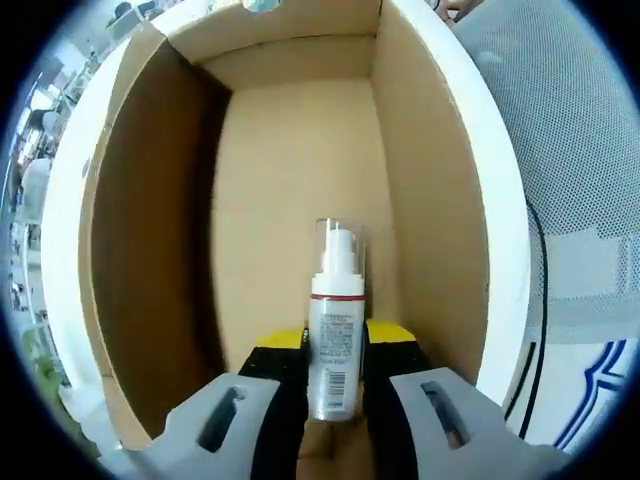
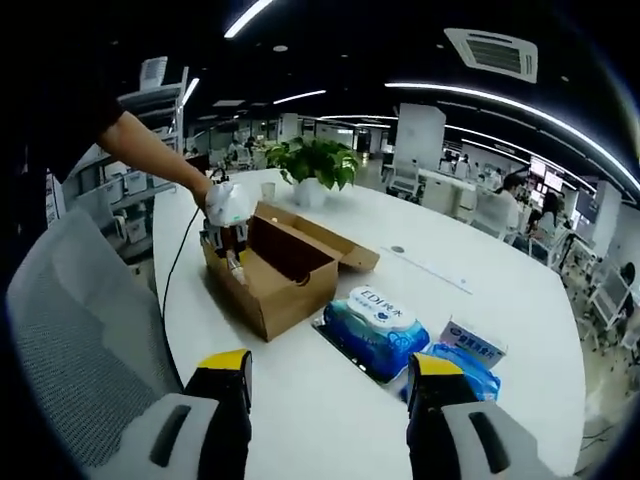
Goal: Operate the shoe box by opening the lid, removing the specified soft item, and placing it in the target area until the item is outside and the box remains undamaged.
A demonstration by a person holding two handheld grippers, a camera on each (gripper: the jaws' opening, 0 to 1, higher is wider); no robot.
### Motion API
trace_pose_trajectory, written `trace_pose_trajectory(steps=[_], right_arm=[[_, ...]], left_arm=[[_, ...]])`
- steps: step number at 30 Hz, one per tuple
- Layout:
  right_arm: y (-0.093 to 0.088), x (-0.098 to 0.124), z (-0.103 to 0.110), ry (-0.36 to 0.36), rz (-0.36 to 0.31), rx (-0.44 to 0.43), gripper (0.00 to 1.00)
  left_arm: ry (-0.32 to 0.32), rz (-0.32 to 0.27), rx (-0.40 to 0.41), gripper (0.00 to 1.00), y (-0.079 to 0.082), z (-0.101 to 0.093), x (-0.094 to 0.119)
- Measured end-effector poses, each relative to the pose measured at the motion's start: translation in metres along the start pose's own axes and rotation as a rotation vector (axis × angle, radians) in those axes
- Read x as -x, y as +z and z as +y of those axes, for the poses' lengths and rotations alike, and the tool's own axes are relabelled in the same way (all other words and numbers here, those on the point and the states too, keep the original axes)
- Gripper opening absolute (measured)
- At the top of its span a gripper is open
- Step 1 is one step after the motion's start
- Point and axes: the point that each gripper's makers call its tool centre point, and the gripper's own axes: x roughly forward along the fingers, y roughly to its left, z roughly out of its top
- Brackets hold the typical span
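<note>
Shoe box (image 2: 275, 270) open, left tool (image 1: 335, 375) clamping pump bottle (image 1: 335, 340); right tool (image 2: 330, 400) apart near wipes packs (image 2: 375, 330).

Shoe box (image 1: 440, 200) walls close around bottle (image 1: 335, 330)

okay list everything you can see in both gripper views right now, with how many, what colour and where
Shoe box: one, brown cardboard, white rim, open on the white table.
Pump bottle: one, white with clear cap, inside the box, between the left gripper's jaws.
Wet wipes packs: two, blue, beside the box.
Potted plant: one, green, behind the box.
Chair: one, grey mesh, at the table edge.
Cable: one, black, beside the box.
Left gripper: closed on the bottle.
Right gripper: open, empty, above the table.
</note>
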Motion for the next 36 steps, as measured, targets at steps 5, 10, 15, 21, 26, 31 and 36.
trace_pose_trajectory(steps=[5,10,15,21,26,31,36], right_arm=[[0.009,0.001,0.006,0.013,-0.031,0.001,0.6],[0.014,0.001,0.011,0.027,-0.047,0.013,0.6],[0.021,0.001,0.019,0.048,-0.059,0.033,0.6],[0.035,0.0,0.03,0.077,-0.097,0.061,0.59],[0.05,-0.004,0.045,0.123,-0.139,0.093,0.57],[0.061,-0.008,0.06,0.161,-0.177,0.128,0.54],[0.069,-0.012,0.073,0.183,-0.203,0.152,0.52]], left_arm=[[0.026,-0.026,0.021,0.17,0.002,0.005,0.013],[0.044,-0.062,0.044,0.17,0.012,0.004,0.027],[0.072,-0.121,0.092,0.17,0.024,0.004,0.045],[0.12,-0.215,0.128,0.17,0.045,0.002,0.072],[0.146,-0.271,0.122,0.17,0.061,-0.004,0.092],[0.153,-0.322,0.111,0.17,0.079,-0.015,0.106],[0.156,-0.361,0.092,0.17,0.097,-0.028,0.114]])
